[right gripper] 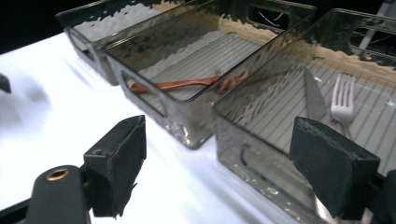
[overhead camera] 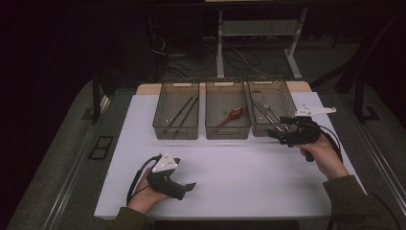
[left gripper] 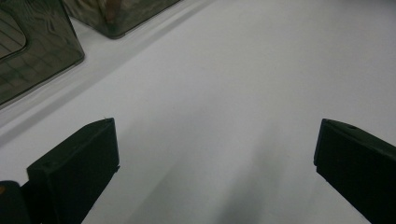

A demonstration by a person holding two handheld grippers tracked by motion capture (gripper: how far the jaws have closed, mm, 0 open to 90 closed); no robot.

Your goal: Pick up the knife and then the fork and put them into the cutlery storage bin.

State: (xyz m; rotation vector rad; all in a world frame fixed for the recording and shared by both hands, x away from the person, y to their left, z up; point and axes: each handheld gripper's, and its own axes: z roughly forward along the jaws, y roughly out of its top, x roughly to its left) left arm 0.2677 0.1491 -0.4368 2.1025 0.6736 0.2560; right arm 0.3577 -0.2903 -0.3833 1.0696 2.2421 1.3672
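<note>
Three smoky clear bins stand in a row at the back of the white table (overhead camera: 239, 172). Dark chopsticks (overhead camera: 183, 111) lie in the left bin (overhead camera: 175, 135). An orange-brown spoon (overhead camera: 232, 115) (right gripper: 187, 84) lies in the middle bin (overhead camera: 228, 135). The right bin (overhead camera: 288, 96) holds a fork (right gripper: 343, 95) and a knife (right gripper: 315, 98). My right gripper (overhead camera: 274, 134) (right gripper: 217, 140) hovers at that bin's front wall, open, nothing between its pads. My left gripper (overhead camera: 191, 186) (left gripper: 217, 135) rests open over bare table near the front left.
In the left gripper view, a bin corner (left gripper: 42, 51) sits at the upper left. Behind the table stand white desk legs (overhead camera: 220, 48) and loose cables (overhead camera: 239, 60). A dark floor surrounds the table on both sides.
</note>
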